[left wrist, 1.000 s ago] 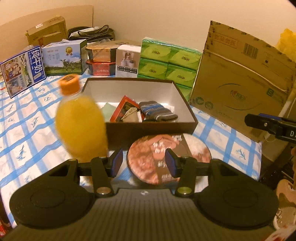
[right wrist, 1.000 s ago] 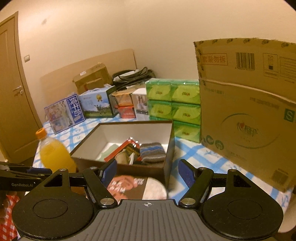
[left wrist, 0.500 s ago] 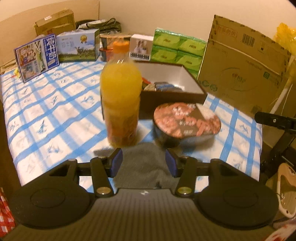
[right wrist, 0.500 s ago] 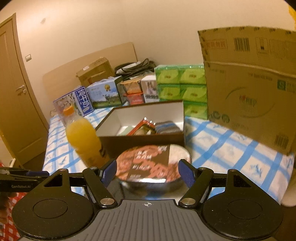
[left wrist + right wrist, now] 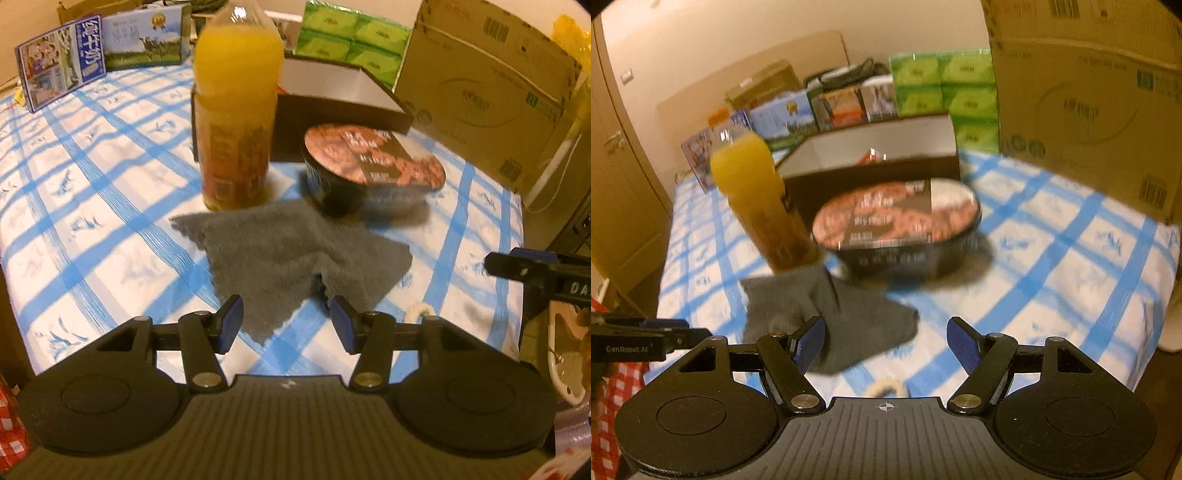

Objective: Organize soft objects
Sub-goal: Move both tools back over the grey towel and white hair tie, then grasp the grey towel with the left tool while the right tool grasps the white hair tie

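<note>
Both sets of fingers are apart and hold nothing. The left gripper [image 5: 284, 325] has pulled back from the box [image 5: 343, 92], so the gray cloth [image 5: 291, 254] now lies right in front of it on the desk [image 5: 92, 221]. The juice bottle [image 5: 236, 107] stands at eleven o'clock, the noodle bowl [image 5: 373, 166] at one. The right gripper [image 5: 886, 343] has dropped lower too. The cloth looks next.

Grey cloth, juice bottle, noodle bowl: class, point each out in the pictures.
grey cloth [image 5: 288, 251]: left wrist view, middle of the fabric.
juice bottle [image 5: 236, 122]: left wrist view, upper label area of the body.
noodle bowl [image 5: 897, 218]: right wrist view, centre of the printed lid.
</note>
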Demonstrator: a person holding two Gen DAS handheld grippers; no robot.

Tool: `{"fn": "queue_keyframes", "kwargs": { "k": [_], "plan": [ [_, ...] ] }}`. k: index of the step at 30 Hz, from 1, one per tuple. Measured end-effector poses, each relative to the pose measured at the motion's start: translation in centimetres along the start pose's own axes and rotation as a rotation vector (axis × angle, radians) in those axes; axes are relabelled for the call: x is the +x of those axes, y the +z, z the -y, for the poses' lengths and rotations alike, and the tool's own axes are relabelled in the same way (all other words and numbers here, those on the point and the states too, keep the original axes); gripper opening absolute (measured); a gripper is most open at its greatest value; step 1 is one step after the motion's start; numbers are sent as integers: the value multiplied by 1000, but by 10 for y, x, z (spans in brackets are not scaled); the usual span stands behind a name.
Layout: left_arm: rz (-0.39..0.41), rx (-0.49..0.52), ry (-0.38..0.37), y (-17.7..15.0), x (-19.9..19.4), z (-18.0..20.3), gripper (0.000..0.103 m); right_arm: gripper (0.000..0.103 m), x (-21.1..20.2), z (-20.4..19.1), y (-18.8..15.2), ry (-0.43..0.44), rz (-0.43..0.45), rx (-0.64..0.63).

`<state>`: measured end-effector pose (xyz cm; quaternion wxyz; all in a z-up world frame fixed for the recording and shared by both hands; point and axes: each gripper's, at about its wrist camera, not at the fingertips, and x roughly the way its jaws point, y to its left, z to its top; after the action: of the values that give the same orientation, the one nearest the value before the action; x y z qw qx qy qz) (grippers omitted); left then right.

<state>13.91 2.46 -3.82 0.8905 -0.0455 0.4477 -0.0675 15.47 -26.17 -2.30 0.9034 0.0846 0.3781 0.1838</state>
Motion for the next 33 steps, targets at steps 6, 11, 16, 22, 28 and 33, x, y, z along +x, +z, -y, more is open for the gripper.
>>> {"fn": "queue_keyframes", "kwargs": {
  "k": [6, 11, 16, 22, 28, 33],
  "plan": [
    [-39, 20, -13, -12, 16, 4, 49, 73, 22, -4, -28, -12, -90, -27],
    [-68, 22, -16, -17, 27, 3, 49, 73, 47, -9, -50, -16, -163, -65],
    [-82, 18, -25, -16, 37, 2, 49, 73, 68, -9, -64, -25, -207, -76],
    [-89, 20, -25, -14, 48, 2, 49, 65, 82, -8, -69, -34, -221, -87],
    [-92, 22, -42, -8, 56, 6, 49, 51, 94, -12, -75, -43, -233, -118],
    [-89, 19, -75, -2, 65, 15, 50, 21, 96, -19, -80, -75, -196, -213]
  ]
}}
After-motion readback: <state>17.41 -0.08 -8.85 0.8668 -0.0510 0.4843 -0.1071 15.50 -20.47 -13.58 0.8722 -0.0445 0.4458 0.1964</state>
